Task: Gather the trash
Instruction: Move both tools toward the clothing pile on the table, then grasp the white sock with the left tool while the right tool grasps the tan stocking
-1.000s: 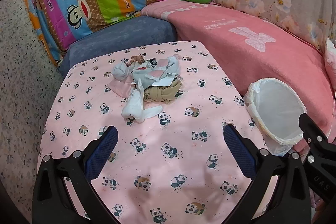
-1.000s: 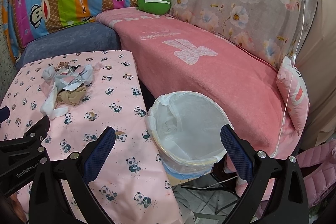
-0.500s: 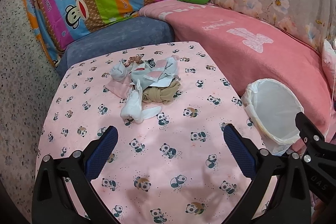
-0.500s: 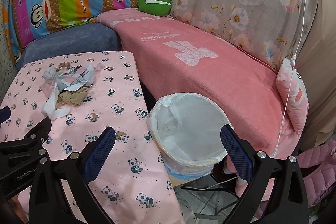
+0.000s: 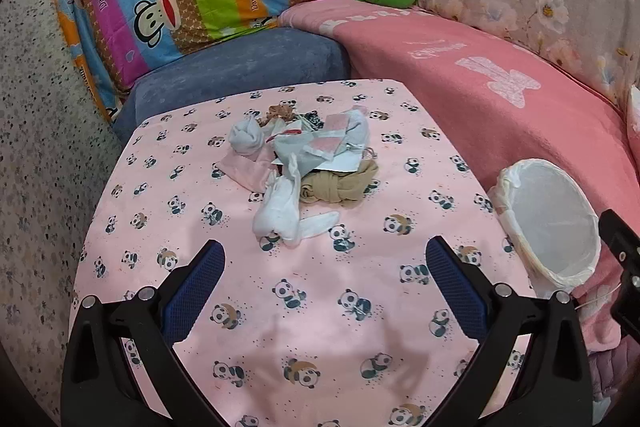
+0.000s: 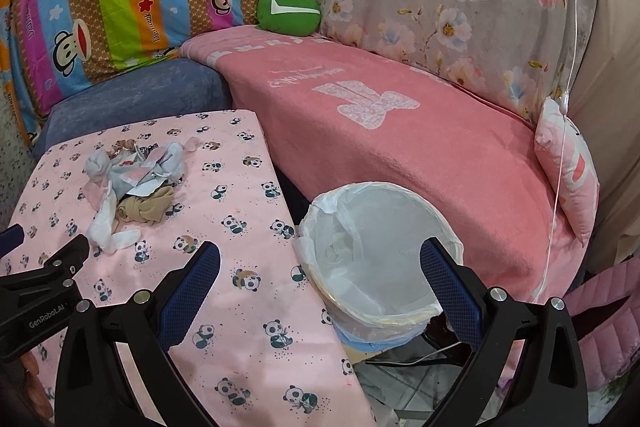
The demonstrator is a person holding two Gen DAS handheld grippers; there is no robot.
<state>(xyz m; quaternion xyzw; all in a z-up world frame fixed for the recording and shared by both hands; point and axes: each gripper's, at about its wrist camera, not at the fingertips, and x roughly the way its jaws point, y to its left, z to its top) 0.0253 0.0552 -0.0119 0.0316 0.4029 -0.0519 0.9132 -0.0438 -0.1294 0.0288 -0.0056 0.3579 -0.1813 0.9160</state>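
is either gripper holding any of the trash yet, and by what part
Nothing is held. Left gripper and right gripper both have open, empty jaws; the trash pile lies untouched on the table.

"GenRobot.AI" on left gripper (image 6: 44, 319)

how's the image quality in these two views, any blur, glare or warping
Left wrist view: sharp, soft even light, faint shadows on the tablecloth near the left gripper; fisheye bends the table edges, corners black. Right wrist view: also sharp, no blur; mild brightness at the top right; the bin rim and the sofa curve with the lens.
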